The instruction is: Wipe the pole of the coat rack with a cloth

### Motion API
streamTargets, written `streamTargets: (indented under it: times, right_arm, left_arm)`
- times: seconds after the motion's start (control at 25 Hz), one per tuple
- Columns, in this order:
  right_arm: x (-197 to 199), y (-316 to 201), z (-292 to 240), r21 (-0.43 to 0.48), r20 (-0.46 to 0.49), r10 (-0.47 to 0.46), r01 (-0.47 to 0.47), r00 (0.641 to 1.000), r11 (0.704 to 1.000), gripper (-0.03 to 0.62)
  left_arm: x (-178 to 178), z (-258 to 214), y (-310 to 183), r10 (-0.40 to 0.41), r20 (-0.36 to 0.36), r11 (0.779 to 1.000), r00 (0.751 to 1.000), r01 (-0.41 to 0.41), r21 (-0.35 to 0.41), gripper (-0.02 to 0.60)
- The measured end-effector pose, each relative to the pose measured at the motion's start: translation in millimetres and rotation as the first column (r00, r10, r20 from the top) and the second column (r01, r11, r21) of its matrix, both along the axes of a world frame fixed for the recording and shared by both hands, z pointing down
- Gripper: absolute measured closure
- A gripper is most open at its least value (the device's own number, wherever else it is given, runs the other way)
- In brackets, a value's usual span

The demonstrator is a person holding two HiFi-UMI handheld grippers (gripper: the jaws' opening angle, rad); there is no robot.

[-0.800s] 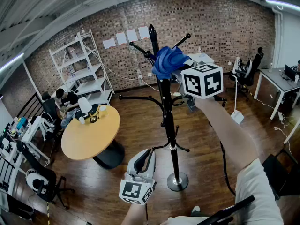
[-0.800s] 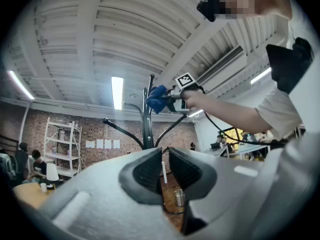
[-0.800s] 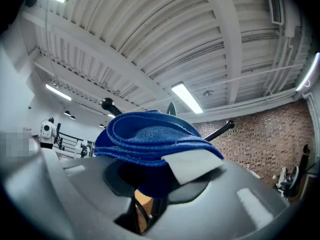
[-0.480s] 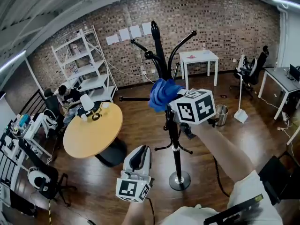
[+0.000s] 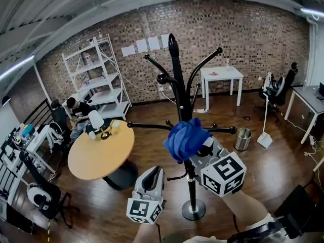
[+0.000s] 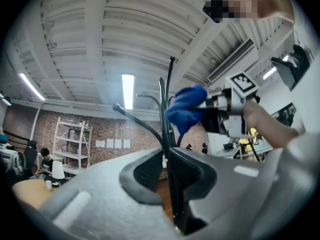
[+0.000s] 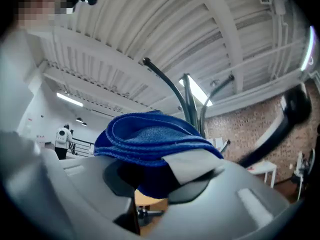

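- Head view: the right claw (image 5: 201, 148) is clamped on a bunched blue cloth (image 5: 185, 138), which sticks out past its tips to the left.
- The cloth lies against the black pole (image 5: 178, 80) at mid height, just under the rack's lower side arms, and hides that stretch of the pole.
- The pole runs on up above the right claw to the curved top hooks, and down below it to the round base (image 5: 193, 210).
- The left claw (image 5: 153, 172) sits lower than the right claw and to its left. It is beside the pole but apart from it.
- A round table (image 5: 96, 153) stands to the left of the left claw, further off.
- Right gripper view: the right claw's (image 7: 165, 176) jaws pinch the folded cloth (image 7: 150, 136), with the pole (image 7: 189, 101) rising just behind it.
- Left gripper view: the left claw's (image 6: 167, 166) jaws are drawn together with nothing between the pads.
- Beyond its tips the pole (image 6: 162, 104) rises, with the cloth (image 6: 186, 106) and the right claw (image 6: 220, 109) up to the right.
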State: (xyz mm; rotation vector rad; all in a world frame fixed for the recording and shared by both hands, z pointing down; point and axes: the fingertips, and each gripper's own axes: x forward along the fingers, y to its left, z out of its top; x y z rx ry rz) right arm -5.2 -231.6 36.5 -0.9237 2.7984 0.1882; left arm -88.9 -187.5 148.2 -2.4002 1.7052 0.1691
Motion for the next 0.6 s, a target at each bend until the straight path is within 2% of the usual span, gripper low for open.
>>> streamTargets:
  times: [0.08,0.12,0.2,0.32,0.44,0.52,0.6]
  right_arm:
    - [-11,16,-41,0.143,0.000,0.001,-0.001,1.000,0.990,0.491]
    - [-18,17,-61,0.184,0.001,0.003,-0.003,1.000,0.983,0.491]
    - [-31,4,-93,0.213,-0.009,0.030,-0.027,1.000,0.977,0.491]
    - [-46,-30,-112,0.207,-0.052,0.159,-0.145,0.986,0.968,0.491]
    - [-41,-52,-101,0.188,-0.077,0.291,-0.272,0.954,0.944,0.491]
    - [-36,-66,-72,0.161,-0.118,0.374,-0.354,0.920,0.921,0.491]
    - [-40,-82,-33,0.101,-0.163,0.417,-0.406,0.894,0.909,0.491]
  left_arm:
    - [-6,-6,-12,0.030,0.001,1.000,1.000,-0.030,0.008,0.548]
    - [-8,-15,-19,0.050,0.000,0.999,0.999,-0.050,0.015,0.548]
    - [-8,-33,-34,0.118,0.000,0.992,0.993,-0.118,0.038,0.548]
    - [-16,-53,-48,0.220,0.011,0.973,0.976,-0.220,0.077,0.548]
    - [-25,-53,-51,0.303,0.023,0.947,0.953,-0.303,0.107,0.548]
    - [-35,-41,-58,0.354,0.019,0.931,0.935,-0.355,0.085,0.548]
    - [-48,-25,-68,0.400,0.008,0.916,0.916,-0.400,0.042,0.548]
